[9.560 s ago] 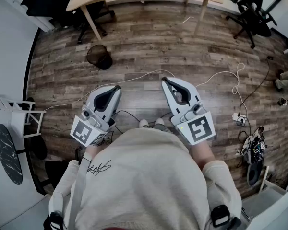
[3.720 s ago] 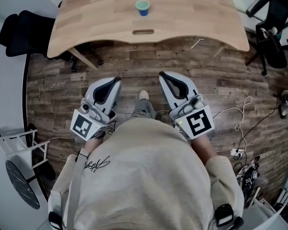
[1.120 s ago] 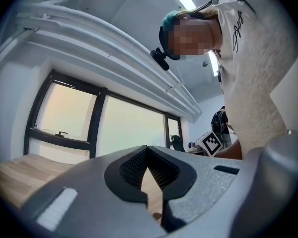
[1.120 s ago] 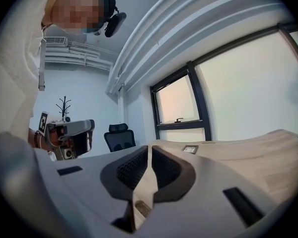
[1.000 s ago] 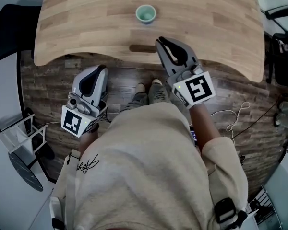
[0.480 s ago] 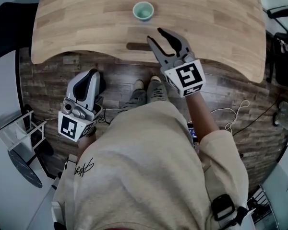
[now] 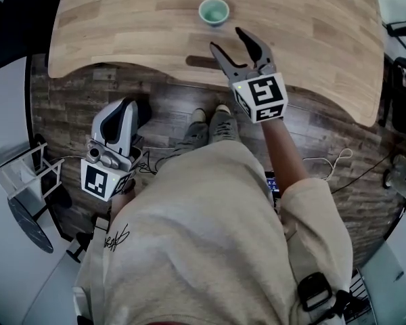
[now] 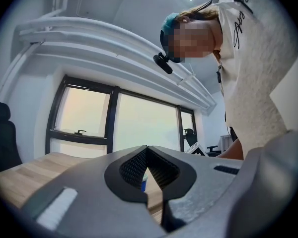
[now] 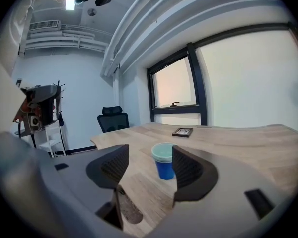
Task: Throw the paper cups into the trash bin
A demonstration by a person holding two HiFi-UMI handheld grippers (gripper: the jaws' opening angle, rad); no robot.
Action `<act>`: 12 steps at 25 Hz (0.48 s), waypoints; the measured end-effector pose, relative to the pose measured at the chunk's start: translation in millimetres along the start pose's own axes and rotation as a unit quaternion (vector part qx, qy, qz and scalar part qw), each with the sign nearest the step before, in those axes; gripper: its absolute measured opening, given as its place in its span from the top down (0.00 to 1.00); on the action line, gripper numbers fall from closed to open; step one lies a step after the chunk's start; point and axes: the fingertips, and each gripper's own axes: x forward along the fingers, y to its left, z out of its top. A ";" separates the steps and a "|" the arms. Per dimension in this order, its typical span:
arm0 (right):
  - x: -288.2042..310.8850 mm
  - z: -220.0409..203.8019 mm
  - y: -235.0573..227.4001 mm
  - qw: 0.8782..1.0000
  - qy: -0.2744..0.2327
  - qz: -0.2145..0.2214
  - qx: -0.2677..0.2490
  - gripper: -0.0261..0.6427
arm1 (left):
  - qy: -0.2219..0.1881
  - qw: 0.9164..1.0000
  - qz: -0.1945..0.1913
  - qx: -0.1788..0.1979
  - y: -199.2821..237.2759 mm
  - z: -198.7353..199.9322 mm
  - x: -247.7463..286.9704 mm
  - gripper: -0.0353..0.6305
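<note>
Nearest, low at the person's left side and short of the board's edge: white-and-black left gripper (image 7: 127, 104), jaws clenched tip to tip on nothing. Idle there; little danger beyond a bump up against the underside of the pale wooden counter (image 7: 122, 19).

Further out, over the counter's near edge: white-and-black right gripper (image 7: 228, 40), jaws spread wide after just opening, nothing between them yet. Tilted slightly downward, tips just past the dark oblong slot (image 7: 201, 61) cut in the board.

Beyond those tips and apart from them: blue paper cup (image 7: 213, 10) with a pale green inside, upright on the counter. Framed between the two jaws in the right gripper view, yet ahead of them rather than inside, and closer to the right-hand jaw in that view.

Likely failures from here:
- Clipping the rim or wall with that nearer jaw on the way in, and so toppling or shoving away a light, empty-looking cup.
- Closing too soon and pinching air, or only the lip.
- Squeezing too hard, crushing thin paper and losing the hold during the carry.
- Dipping too low and scraping the tips along the board.

Farthest: small dark-framed flat thing (image 9: 182, 132) on the counter and black office chair (image 9: 112, 119), both well clear. No trash bin in any view, so carry direction unsettled.
</note>
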 end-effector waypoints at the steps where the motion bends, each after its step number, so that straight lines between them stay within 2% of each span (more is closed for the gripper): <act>1: 2.5 -2.1 -2.2 1.000 0.002 -0.003 0.002 0.59 | 0.002 1.000 0.005 0.002 1.4 -0.3 -1.8 0.94; 7: 22.3 -20.2 -14.3 0.999 0.021 -0.015 0.022 0.57 | 0.008 1.000 0.027 0.004 8.8 -1.0 -11.3 0.94; 12: 36.9 -33.5 -16.9 0.999 0.042 -0.019 -0.001 0.56 | 0.002 0.999 0.040 0.007 11.1 2.4 -14.7 0.94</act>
